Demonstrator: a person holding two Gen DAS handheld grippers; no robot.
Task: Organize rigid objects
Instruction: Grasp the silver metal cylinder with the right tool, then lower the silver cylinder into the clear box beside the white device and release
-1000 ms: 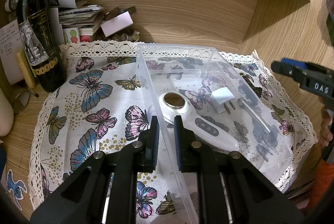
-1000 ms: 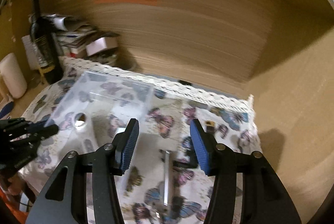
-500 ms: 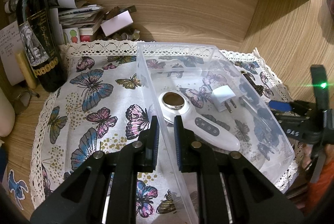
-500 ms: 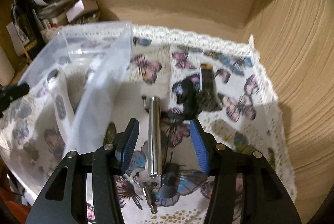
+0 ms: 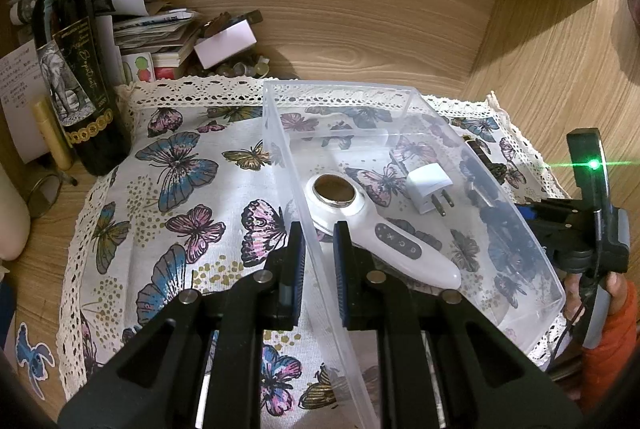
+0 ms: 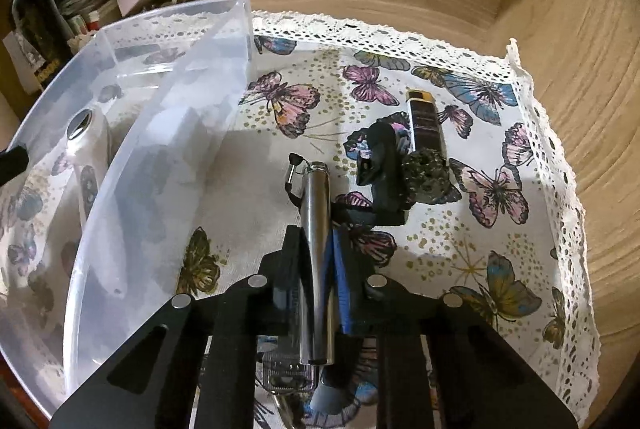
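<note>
The right gripper (image 6: 318, 261) is clamped on the metal cylinder (image 6: 316, 253), which lies lengthwise between its fingers over the butterfly cloth (image 6: 480, 249) beside the clear bin (image 5: 404, 97), whose near wall the left gripper (image 5: 318, 257) pinches.

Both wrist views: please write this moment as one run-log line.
left tongs: shut on bin wall | right tongs: shut on metal tube | in bin: massager, plug

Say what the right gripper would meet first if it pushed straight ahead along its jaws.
The right gripper is shut on the silver metal cylinder, which points forward. Beyond its tip lies only bare butterfly cloth; the black clip sits just right of that line. Depth is unclear.
</note>
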